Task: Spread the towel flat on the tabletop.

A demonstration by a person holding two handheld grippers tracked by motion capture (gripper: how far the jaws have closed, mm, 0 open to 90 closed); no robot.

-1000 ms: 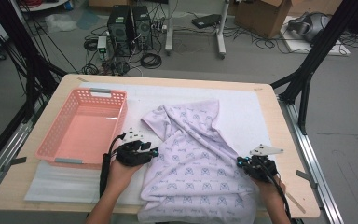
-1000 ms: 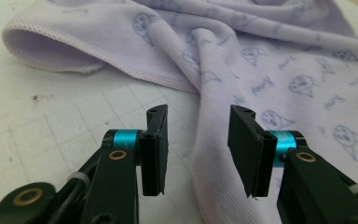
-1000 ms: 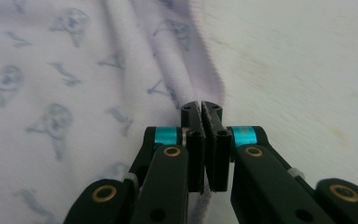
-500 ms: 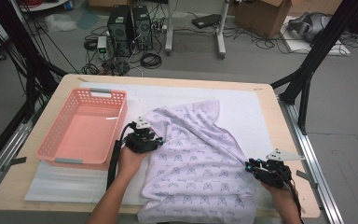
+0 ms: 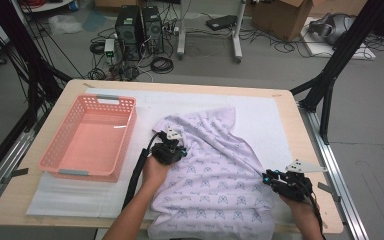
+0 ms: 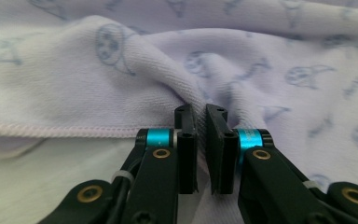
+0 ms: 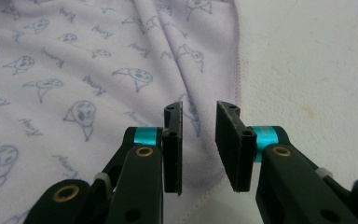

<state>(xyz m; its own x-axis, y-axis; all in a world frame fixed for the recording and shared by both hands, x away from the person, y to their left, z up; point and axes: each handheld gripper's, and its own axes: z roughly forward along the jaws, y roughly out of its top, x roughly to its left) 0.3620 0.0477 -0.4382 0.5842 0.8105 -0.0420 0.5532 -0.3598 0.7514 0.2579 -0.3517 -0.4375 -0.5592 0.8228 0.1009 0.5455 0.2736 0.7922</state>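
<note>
My left fingers [image 6: 199, 122] have just been closing on a towel [image 5: 215, 175] fold (to lift it) — right fingers [image 7: 199, 122] parted, straddling its hem.

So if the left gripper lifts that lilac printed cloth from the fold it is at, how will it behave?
Probably floppy: the lilac printed cloth already lies in soft folds and ridges. It looks thin and hemmed, so likely light. Lifted at one point by the left gripper, it would likely drape and drag.

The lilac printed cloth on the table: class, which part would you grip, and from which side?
Probably grip the lilac cloth at its stitched hem, coming in level from the bare white mat beside it. There the hem is a thin single layer lying flat; the raised fold in the middle is bulkier.
</note>
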